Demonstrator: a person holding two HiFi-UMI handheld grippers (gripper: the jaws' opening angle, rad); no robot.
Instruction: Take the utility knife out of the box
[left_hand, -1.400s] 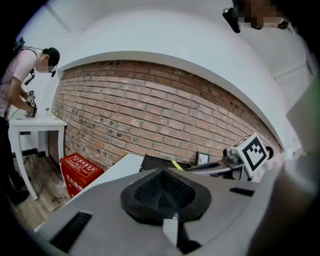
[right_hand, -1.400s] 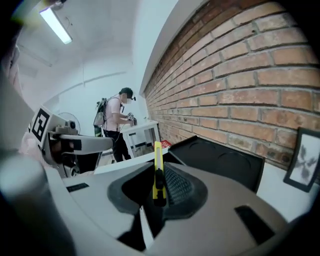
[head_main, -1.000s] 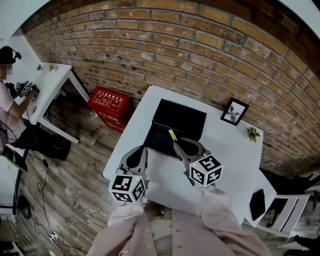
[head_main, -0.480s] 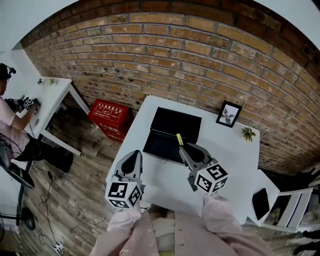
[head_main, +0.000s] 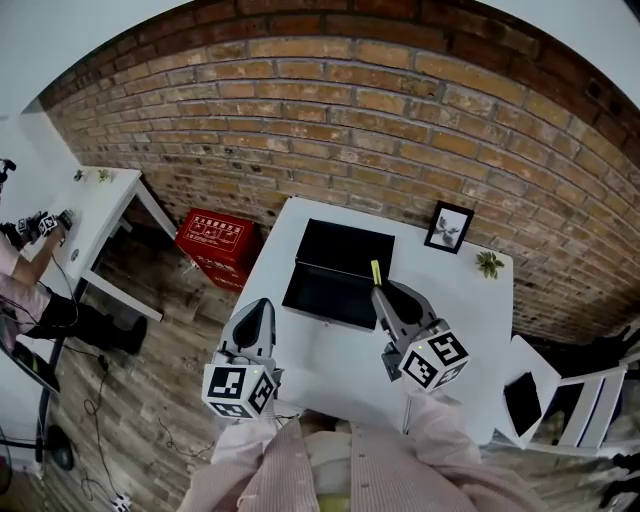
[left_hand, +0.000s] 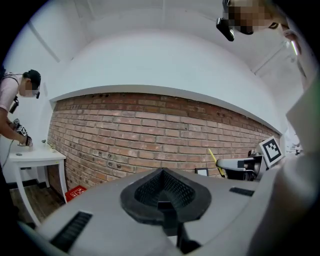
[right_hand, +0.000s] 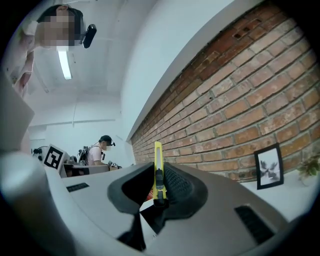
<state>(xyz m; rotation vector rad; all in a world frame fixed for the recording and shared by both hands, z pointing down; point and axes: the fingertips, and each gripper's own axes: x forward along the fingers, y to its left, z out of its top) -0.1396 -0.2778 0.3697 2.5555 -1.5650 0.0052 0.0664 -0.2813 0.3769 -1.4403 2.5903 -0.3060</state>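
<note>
One white counter (head_main: 470, 300) carries the open black box (head_main: 335, 270). Left gripper (head_main: 260, 305) sits near the counter's front-left corner, jaws closed on nothing. Right gripper (head_main: 382, 294) has its jaws clamped on the yellow utility knife (head_main: 376, 272), held clear of the box by its right edge.

One left gripper (head_main: 257, 306), one right gripper (head_main: 381, 291), one utility knife (head_main: 376, 272), one box (head_main: 340, 262), one picture frame (head_main: 448, 228), one plant (head_main: 489, 264), two tables (head_main: 480, 320) (head_main: 100, 210), perhaps one chair (head_main: 560, 420).
</note>
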